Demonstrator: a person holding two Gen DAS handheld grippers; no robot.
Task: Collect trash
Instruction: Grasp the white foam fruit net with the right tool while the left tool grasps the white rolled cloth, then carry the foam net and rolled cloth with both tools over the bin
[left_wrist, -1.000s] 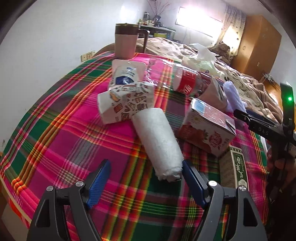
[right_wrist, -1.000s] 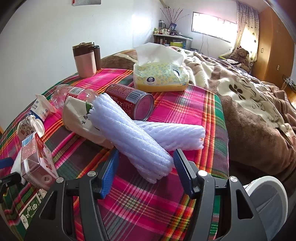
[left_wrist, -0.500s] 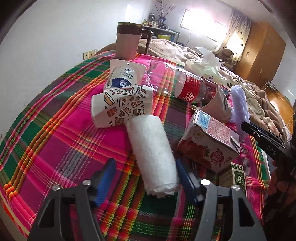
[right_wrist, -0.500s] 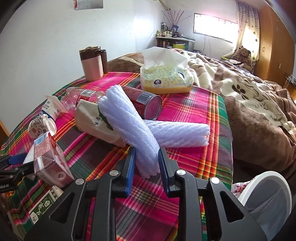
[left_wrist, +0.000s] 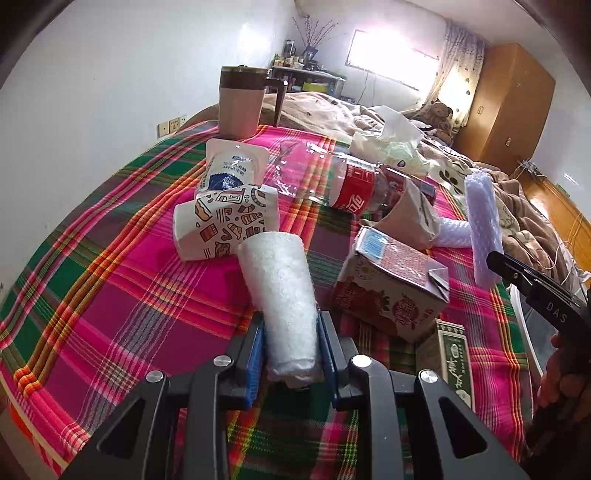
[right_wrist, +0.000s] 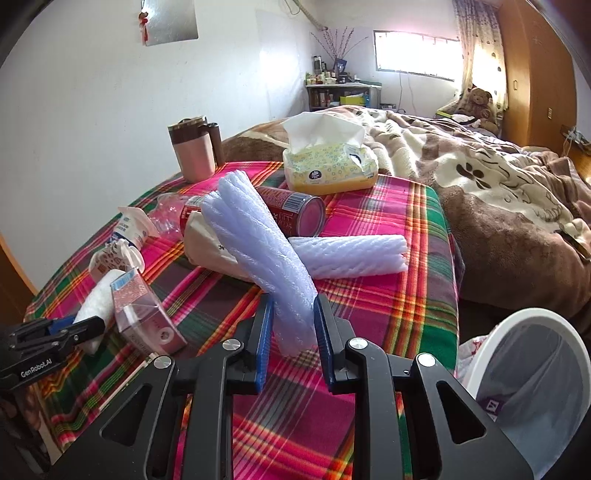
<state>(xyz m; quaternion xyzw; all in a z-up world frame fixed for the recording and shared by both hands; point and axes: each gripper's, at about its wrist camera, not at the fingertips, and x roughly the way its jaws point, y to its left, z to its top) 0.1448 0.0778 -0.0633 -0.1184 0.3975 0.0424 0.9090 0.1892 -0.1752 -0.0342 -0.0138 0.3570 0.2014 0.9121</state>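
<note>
Pinching the near end of a white foam roll, the left gripper has just closed its blue pads on it; the roll lies on the plaid cloth, pointing toward 11 o'clock at a patterned paper cup. At 2 o'clock sits a red carton. The right gripper is likewise clamped on a pale foam net sleeve, which slants toward 11 o'clock across a second sleeve. A white bin stands at 4 o'clock.
</note>
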